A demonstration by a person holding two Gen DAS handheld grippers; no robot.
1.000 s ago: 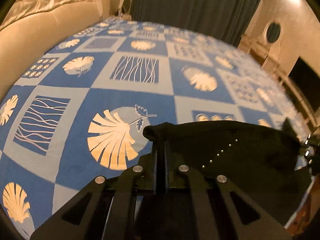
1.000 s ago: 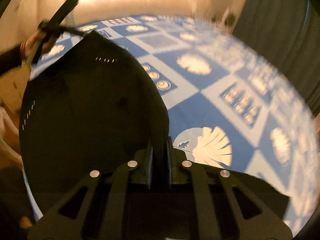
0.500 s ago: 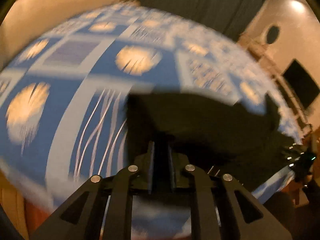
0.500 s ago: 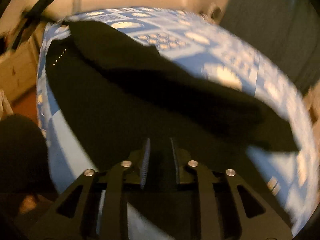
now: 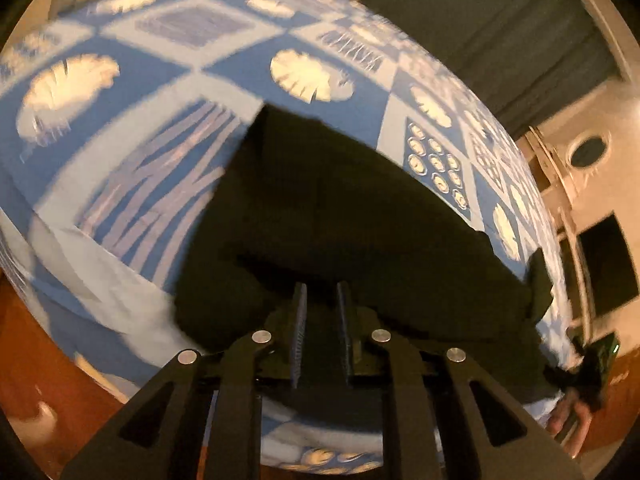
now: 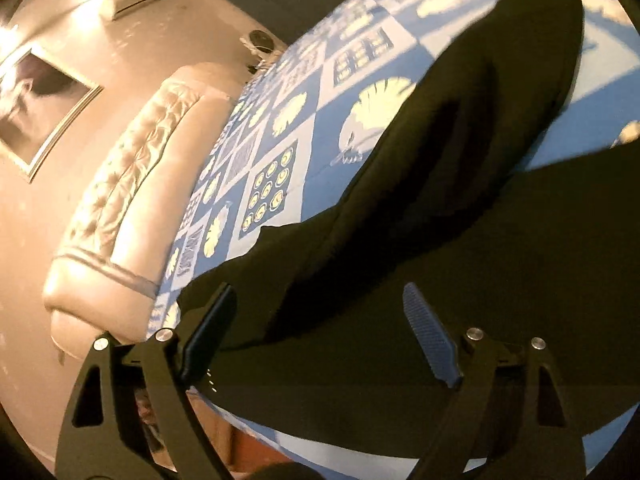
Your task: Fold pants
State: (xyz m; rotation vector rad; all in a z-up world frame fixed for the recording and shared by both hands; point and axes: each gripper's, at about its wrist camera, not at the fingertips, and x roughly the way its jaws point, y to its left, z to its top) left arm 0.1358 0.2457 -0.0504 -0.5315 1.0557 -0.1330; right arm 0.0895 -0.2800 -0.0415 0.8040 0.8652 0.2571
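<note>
A: Pants (image 5: 360, 208) first, left wrist view. Where do you have them?

B: Your black pants lie spread on the bed's blue patterned bedspread (image 5: 140, 152), near the edge closest to you, one corner reaching up toward a pale shell print. Cloth runs from under your left gripper (image 5: 322, 336) off to the right.

A: Left fingers?

B: Narrow gap, nearly parallel. Dark fabric sits right in and behind that gap, so you can't tell if they pinch it or have just let go. Frame is blurred.

A: Anything else there?

B: Your right hand (image 5: 568, 420) at the far right edge with its gripper, at the other end of the pants. Dark curtain (image 5: 460, 20) behind the bed, a dark screen (image 5: 608, 264) on the right wall, wood floor (image 5: 24, 360) lower left.

A: Right wrist view now.

B: Pants (image 6: 420, 240) fill the middle and right. One layer is folded over another, a raised fold running diagonally up to a rounded end at top right. They lie on the bedspread (image 6: 280, 128).

A: Right fingers?

B: Your right gripper (image 6: 320, 344) is spread wide, both fingers well apart, hovering over the near part of the cloth with nothing held between them.

A: Background?

B: Tufted cream headboard (image 6: 120, 184) left of the bed, framed picture (image 6: 36, 108) on the wall above it.
</note>
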